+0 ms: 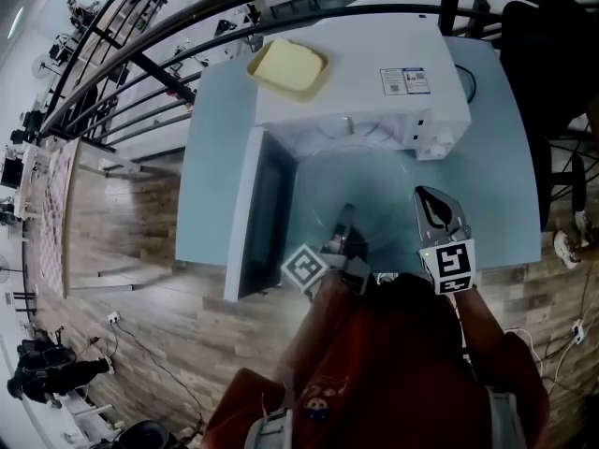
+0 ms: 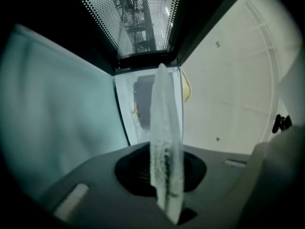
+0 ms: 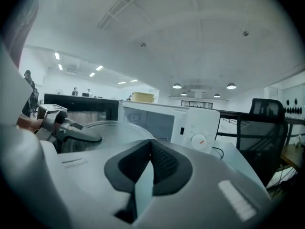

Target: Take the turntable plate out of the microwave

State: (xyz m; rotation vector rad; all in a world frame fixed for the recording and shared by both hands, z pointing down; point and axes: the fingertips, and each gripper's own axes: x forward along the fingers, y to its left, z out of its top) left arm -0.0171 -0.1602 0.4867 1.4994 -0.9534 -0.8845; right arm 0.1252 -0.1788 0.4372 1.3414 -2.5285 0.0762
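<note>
**A:** While the head view is up, where's the glass?

**B:** The turntable plate (image 1: 374,190) hangs level just in front of the microwave (image 1: 365,82), above the pale blue table (image 1: 215,138). The door (image 1: 253,218) is swung wide to the left. The plate is clear, thin and round, so you mostly catch it by its rim. The left gripper (image 1: 346,217) reaches its near edge, and the right gripper (image 1: 426,197) sits just off its right side.

**A:** And the left gripper view?

**B:** The jaws there are pinched almost together on the plate's rim. The glass runs straight away from the pads, seen edge-on, smooth with a cloudy lip. Beyond it is the door's perforated mesh (image 2: 138,18).

**A:** Right gripper view?

**B:** Its dark ribbed pads (image 3: 162,159) meet at the tips with nothing between them, so that one is empty. The plate (image 3: 114,130) lies to the left of those jaws and a little ahead. It shows as a flat disc with the left gripper (image 3: 95,138) clamped on its left rim. The white microwave front and its dial (image 3: 199,140) stand just to the right.

**A:** So what does the next move turn on?

**B:** A disc has no long axis, so it comes down to keeping that plane level. The left hand alone carries it, I'd say. One pinch on wide, slick glass could let it sag or slip. The right gripper would have to open and swing left to reach the free rim.
</note>
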